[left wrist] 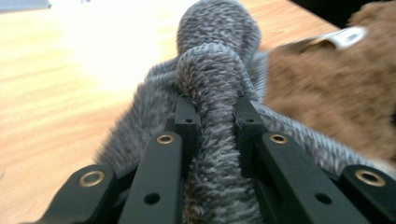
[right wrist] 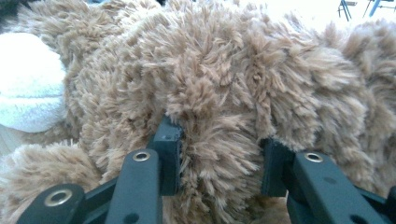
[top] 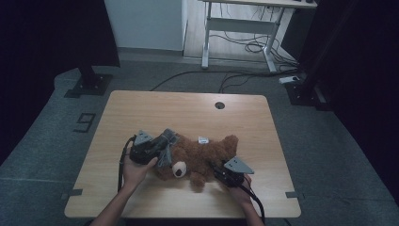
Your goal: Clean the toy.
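Overhead, a brown teddy bear is seen lying on the desk — white tag unreadable. Close views show left tool clamped on grey scarf, right tool clamped on fur.

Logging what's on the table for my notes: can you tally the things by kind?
Brown teddy bear: 1
Grey furry scarf: 1
White label on the bear: 1
Handheld tools: 2, left tool, right tool
Total: 5
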A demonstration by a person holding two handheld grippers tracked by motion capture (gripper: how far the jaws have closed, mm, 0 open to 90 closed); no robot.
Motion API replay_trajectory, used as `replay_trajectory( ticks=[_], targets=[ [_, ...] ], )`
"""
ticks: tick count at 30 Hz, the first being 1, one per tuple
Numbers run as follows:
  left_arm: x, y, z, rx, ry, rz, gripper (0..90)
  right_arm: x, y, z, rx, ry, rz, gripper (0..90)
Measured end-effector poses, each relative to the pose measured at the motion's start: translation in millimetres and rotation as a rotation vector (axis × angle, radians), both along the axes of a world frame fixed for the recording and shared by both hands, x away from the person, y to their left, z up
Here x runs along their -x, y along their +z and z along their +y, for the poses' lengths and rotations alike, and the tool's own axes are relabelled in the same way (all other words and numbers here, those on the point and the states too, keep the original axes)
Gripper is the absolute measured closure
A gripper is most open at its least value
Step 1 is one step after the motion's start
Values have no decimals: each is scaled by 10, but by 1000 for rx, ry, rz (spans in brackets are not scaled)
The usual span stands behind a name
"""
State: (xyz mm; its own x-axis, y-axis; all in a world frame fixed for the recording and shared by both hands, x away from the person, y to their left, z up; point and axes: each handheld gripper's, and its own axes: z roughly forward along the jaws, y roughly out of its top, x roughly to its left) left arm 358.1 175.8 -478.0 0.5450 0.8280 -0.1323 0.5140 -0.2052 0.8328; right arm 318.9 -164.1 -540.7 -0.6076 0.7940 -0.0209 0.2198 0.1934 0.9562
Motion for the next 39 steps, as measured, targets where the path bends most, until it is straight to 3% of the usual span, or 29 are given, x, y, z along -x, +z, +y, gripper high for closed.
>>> replay_trajectory(
  ticks=[2,4,6,8,11,17,25,29,32,36,39],
  targets=[
    [-21,-94,93,16,22,34,767,-2,-1,-3,-2,1,1,593],
    [-53,-198,167,-5,42,78,768,-3,-2,-6,-4,0,2,593],
    [-83,-314,230,16,38,137,768,-5,-4,-10,-9,-3,6,593],
    [-104,-370,251,19,30,159,768,-10,-6,-17,-13,-2,9,593],
    [-104,-283,243,44,36,131,769,-13,-8,-20,-16,-4,10,593],
    [-54,148,16,32,-13,21,769,-16,-13,-33,-23,-3,11,593],
    [-16,590,-593,52,-161,-51,767,-18,-13,-32,-24,-2,10,592],
    [55,775,-1047,50,-253,-91,765,-15,-13,-29,-24,-2,12,592],
    [29,899,-1439,47,-320,-90,761,-15,-13,-29,-22,-2,11,592],
    [-104,853,-1883,-41,-345,-61,761,-13,-14,-29,-19,-3,8,592],
    [-175,646,-1991,-80,-344,-18,762,-10,-17,-28,-21,-2,6,591]
  ],
)
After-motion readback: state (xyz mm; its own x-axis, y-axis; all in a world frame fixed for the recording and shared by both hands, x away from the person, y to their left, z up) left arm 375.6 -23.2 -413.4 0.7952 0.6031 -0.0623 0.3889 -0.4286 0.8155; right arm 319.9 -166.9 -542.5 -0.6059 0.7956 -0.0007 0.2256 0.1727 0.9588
